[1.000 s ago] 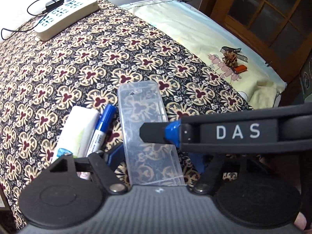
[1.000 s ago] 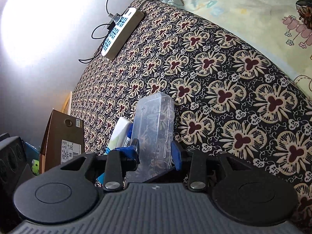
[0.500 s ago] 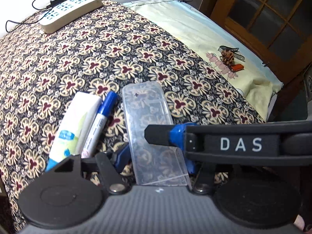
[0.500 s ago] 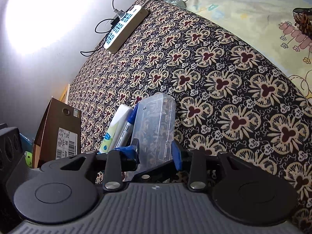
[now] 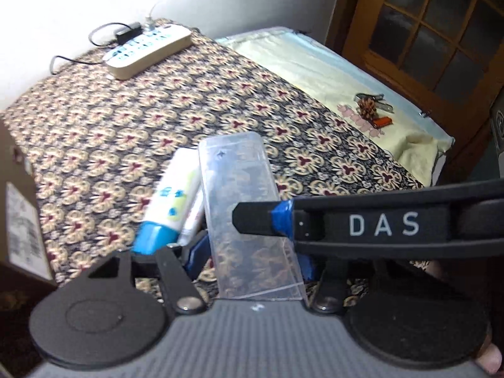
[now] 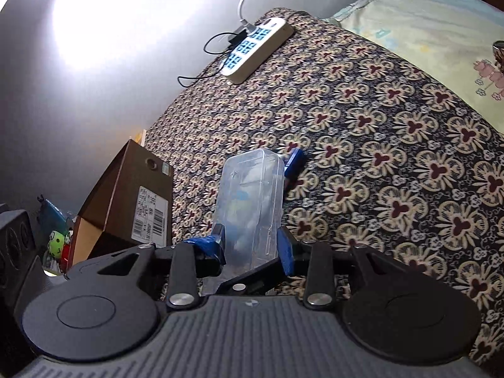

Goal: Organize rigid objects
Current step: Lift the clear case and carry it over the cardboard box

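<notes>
- Clear plastic case (image 6: pixel 249 201) is clamped between right gripper (image 6: pixel 252 249) jaws, above patterned bedspread (image 6: pixel 393 145).
- Left gripper (image 5: pixel 249 252) jaws flank the same case; contact cannot be told.
- White tube (image 5: pixel 171 198) is seen beside the case.

A bed (image 5: pixel 94 132) covered with a dark floral cloth carries a beige power strip (image 5: pixel 151 50) near the wall. A white tube (image 5: pixel 176 195) with a blue cap lies near its front edge. On the pale yellow sheet (image 5: pixel 302 72) beside it rest a pine cone (image 5: pixel 367 108) and a small orange object (image 5: pixel 382 122).
</notes>
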Available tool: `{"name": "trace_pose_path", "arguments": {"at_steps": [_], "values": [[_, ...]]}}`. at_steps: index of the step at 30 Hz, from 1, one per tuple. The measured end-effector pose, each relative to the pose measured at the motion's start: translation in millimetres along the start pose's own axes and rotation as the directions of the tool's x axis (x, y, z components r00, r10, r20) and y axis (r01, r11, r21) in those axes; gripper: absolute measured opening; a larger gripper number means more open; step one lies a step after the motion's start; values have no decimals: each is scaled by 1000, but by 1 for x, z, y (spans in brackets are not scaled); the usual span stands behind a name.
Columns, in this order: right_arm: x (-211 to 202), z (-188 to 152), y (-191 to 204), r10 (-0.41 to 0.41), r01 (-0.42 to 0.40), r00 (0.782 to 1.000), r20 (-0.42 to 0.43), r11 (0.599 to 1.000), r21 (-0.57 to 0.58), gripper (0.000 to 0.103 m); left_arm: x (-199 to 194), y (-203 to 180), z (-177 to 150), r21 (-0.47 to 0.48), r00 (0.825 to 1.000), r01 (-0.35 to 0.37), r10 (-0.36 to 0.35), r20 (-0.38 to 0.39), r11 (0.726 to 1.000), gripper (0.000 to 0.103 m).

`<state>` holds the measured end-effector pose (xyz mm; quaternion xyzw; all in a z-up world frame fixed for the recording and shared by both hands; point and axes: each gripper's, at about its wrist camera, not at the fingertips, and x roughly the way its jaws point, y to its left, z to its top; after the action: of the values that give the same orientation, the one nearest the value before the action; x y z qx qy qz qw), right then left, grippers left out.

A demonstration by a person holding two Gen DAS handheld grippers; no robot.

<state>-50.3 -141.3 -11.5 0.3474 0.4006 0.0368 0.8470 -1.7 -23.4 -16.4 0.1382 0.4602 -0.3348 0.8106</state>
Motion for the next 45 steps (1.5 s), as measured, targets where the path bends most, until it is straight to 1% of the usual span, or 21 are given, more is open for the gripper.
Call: {"name": "trace_pose_path", "arguments": {"at_steps": [4,7,13,16,19,23,27,29,35,40,45], "values": [[7,1,38,51,-50,999,18,997,-50,20,-32,28,-6,-25,997,-46,48,63,999,53],[15,3,68,93,-89,995,34,991,-95,20,-56,53,-9,-41,990,-83,87,111,996,53],[37,10,131,172,-159,984,49,965,-207,20,-101,107,-9,-82,969,-142,156,193,986,53],[51,16,162,209,-188,976,53,946,-263,20,-121,135,-7,-103,954,-173,193,231,979,53],[65,24,189,241,-217,970,43,928,-304,19,-135,161,-3,-123,939,-206,232,255,971,53],[83,35,219,268,-243,963,29,909,-337,19,-148,193,3,-151,922,-230,265,282,961,53],[103,42,239,263,-238,965,16,896,-376,19,-149,222,10,-190,915,-226,275,294,955,53],[115,44,244,243,-223,970,2,894,-388,19,-143,234,11,-209,919,-214,269,288,954,53],[146,37,247,162,-170,985,-54,892,-419,19,-116,259,3,-255,948,-182,238,211,950,53],[163,30,247,105,-134,990,-89,890,-437,19,-96,272,-4,-277,963,-170,219,156,946,53],[178,27,244,53,-103,990,-129,902,-420,19,-79,278,-9,-293,975,-157,195,104,943,53]]}}
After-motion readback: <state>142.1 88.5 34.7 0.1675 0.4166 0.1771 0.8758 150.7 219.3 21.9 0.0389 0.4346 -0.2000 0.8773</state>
